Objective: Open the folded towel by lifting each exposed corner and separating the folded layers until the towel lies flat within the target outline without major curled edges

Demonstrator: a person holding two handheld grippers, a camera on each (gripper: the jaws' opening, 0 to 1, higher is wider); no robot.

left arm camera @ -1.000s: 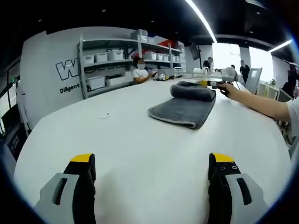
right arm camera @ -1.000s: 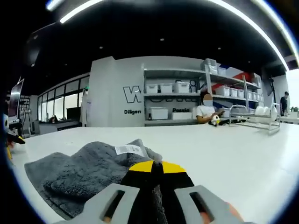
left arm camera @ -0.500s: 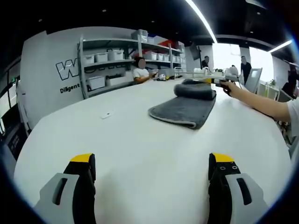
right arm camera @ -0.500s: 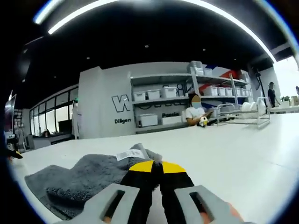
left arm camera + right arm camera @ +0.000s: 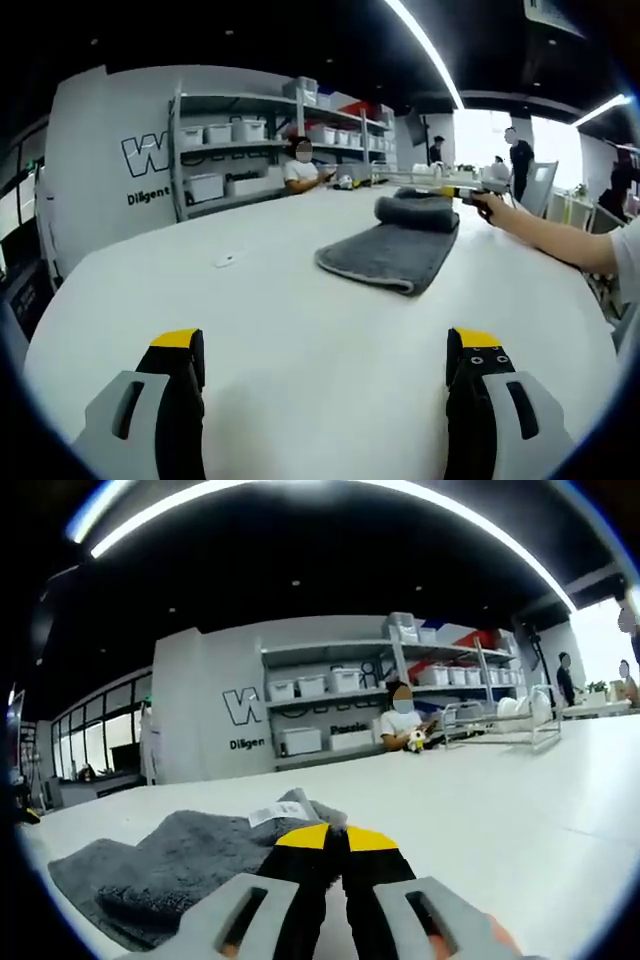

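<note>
A dark grey towel [image 5: 392, 252] lies folded on the white table [image 5: 280, 320], far ahead and to the right in the left gripper view, with one end raised into a roll [image 5: 416, 211]. My left gripper [image 5: 325, 345] is open above bare table, well short of the towel. My right gripper [image 5: 335, 838] is shut on the towel's [image 5: 160, 865] edge beside its white label [image 5: 272, 812]. In the left gripper view a person's arm [image 5: 545, 235] holds that right gripper [image 5: 466, 193] at the raised end of the towel.
Shelves with white bins [image 5: 225, 135] line the back wall, where a seated person [image 5: 300, 170] works. A metal rack [image 5: 500, 720] stands at the far table edge. People [image 5: 515, 160] stand near bright windows. A small white scrap [image 5: 226, 261] lies on the table.
The right gripper has lifted the towel's end a little, and its view has tilted upward. The left gripper stays open over the same part of the table.
</note>
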